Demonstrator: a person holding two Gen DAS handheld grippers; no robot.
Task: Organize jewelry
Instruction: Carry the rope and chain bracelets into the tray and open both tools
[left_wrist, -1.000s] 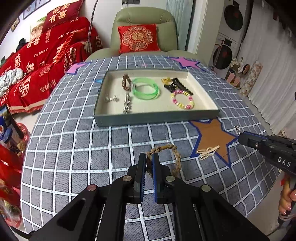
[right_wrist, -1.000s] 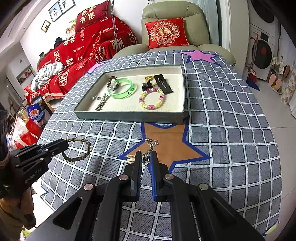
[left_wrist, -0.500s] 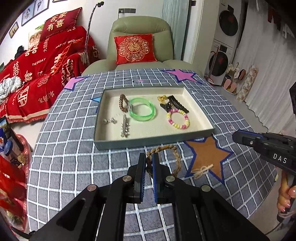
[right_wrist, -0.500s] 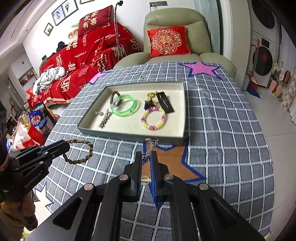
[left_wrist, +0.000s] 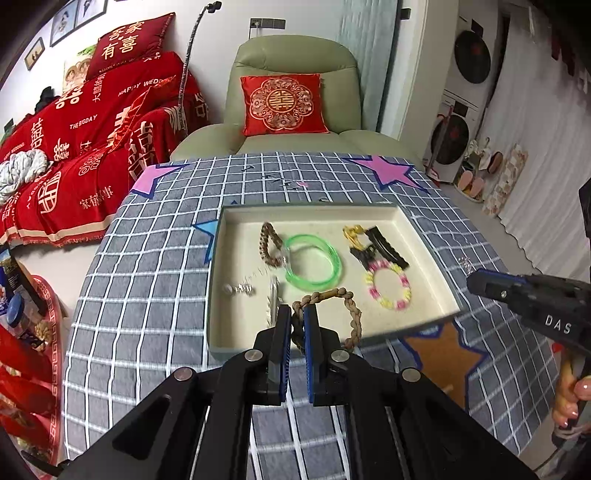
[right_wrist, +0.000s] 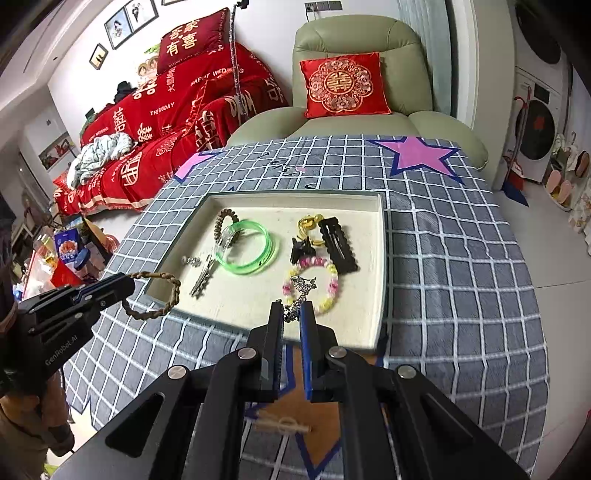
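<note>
Braided tan bracelet (left_wrist: 341, 308) and silver chain (right_wrist: 300, 291) held above grey tray (left_wrist: 225, 349) of bracelets, clips

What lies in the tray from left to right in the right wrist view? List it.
Small silver earring → silver hair clip → green bangle → pink and yellow bead bracelet → black hair clip.

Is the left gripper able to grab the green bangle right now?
Probably not: the left gripper is shut on a braided bracelet, so it is full. The green bangle lies uncovered in the tray.
</note>
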